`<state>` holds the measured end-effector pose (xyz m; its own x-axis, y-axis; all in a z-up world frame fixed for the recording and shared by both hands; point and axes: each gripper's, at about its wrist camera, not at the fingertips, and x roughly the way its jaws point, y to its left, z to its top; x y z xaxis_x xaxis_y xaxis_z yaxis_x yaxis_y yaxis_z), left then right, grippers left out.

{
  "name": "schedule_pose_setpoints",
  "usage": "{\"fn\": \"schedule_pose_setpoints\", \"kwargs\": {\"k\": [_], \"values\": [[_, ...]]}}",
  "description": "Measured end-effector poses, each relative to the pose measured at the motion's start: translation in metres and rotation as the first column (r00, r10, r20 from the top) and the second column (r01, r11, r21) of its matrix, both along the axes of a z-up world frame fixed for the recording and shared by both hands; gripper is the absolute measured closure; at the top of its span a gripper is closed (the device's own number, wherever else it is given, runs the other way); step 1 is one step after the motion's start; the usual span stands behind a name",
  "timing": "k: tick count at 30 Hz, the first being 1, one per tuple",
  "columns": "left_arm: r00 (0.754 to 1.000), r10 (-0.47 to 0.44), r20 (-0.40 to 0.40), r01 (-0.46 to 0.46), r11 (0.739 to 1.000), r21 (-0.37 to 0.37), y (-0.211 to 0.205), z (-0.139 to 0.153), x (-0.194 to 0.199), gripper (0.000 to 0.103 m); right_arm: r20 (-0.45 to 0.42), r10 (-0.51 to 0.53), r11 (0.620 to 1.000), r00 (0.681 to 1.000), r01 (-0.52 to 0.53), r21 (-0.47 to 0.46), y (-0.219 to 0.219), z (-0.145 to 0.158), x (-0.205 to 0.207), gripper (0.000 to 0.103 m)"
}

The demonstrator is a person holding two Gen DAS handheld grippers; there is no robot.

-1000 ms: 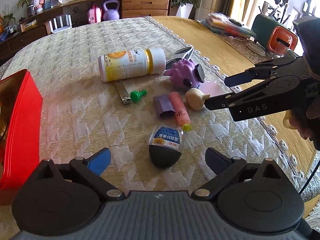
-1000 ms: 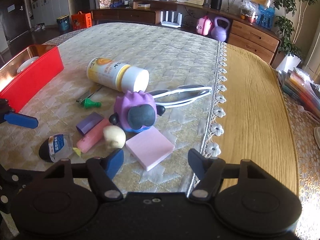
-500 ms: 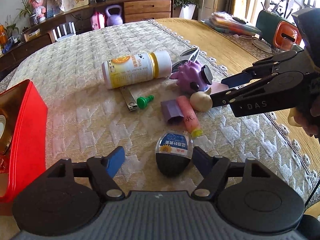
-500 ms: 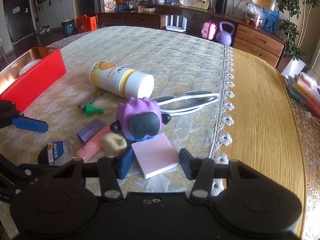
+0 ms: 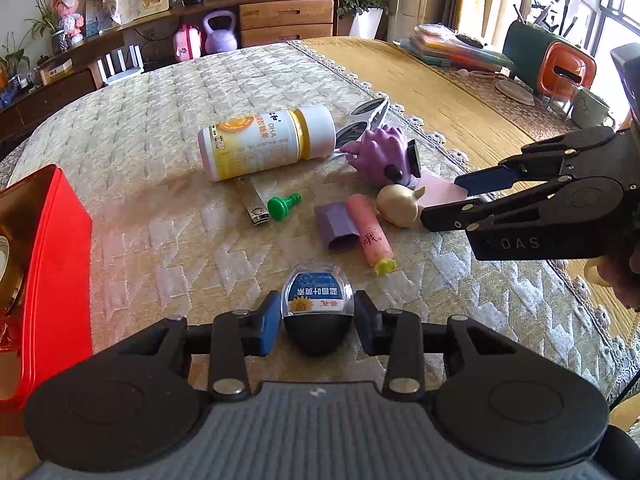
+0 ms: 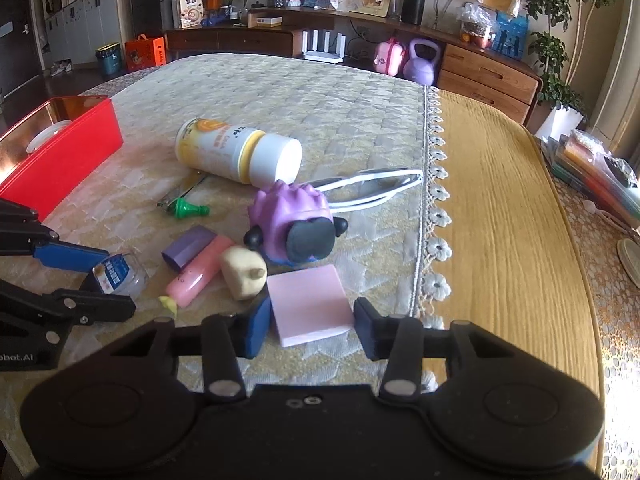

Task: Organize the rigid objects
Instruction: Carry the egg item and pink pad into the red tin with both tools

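Observation:
My left gripper (image 5: 316, 322) has its blue pads around a small egg-shaped case (image 5: 317, 312) with a black base and blue label, lying on the beige cloth; the pads look in contact with its sides. The case also shows in the right wrist view (image 6: 116, 274). My right gripper (image 6: 307, 326) straddles a pink sticky-note pad (image 6: 310, 304), its pads at the pad's edges. A red tin box (image 5: 48, 264) stands at the left. A white and yellow bottle (image 5: 268, 142) lies on its side.
Between the grippers lie a purple spiky toy (image 6: 298, 226), a cream garlic-shaped piece (image 6: 244, 274), a pink tube (image 5: 370, 236), a purple block (image 5: 336, 226), a green pawn (image 5: 282, 206), nail clippers (image 5: 250, 200) and white sunglasses (image 6: 372, 188). The lace cloth edge (image 6: 434, 216) runs at the right.
My left gripper moved forward and closed in around the egg-shaped case. My right gripper moved forward and narrowed around the pink pad.

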<state>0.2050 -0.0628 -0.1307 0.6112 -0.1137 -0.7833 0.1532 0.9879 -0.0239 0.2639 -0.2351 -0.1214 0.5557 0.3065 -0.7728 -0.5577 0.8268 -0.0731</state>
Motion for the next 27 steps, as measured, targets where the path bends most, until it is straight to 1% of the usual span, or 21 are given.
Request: {"fn": "schedule_pose_setpoints", "kwargs": {"k": [5, 12, 20, 27], "values": [[1.0, 0.013, -0.012, -0.013, 1.0, -0.008, 0.006, 0.002, -0.006, 0.065, -0.005, -0.058, 0.998, 0.998, 0.058, 0.01, -0.002, 0.005, -0.017, 0.058], [0.999, 0.037, -0.026, -0.038, 0.999, -0.026, 0.018, 0.008, -0.018, 0.065, 0.004, -0.093, 0.995, 0.996, 0.093, 0.031, 0.002, 0.016, -0.04, 0.058], [0.997, 0.068, -0.026, -0.069, 0.997, -0.037, 0.035, 0.018, -0.033, 0.065, 0.008, -0.1, 0.993, 0.995, 0.1, 0.063, 0.013, 0.033, -0.06, 0.058], [0.995, 0.101, -0.02, -0.102, 0.993, -0.059, 0.053, 0.035, -0.046, 0.065, 0.023, -0.073, 0.994, 0.997, 0.071, 0.087, 0.036, 0.051, -0.077, 0.058]]}}
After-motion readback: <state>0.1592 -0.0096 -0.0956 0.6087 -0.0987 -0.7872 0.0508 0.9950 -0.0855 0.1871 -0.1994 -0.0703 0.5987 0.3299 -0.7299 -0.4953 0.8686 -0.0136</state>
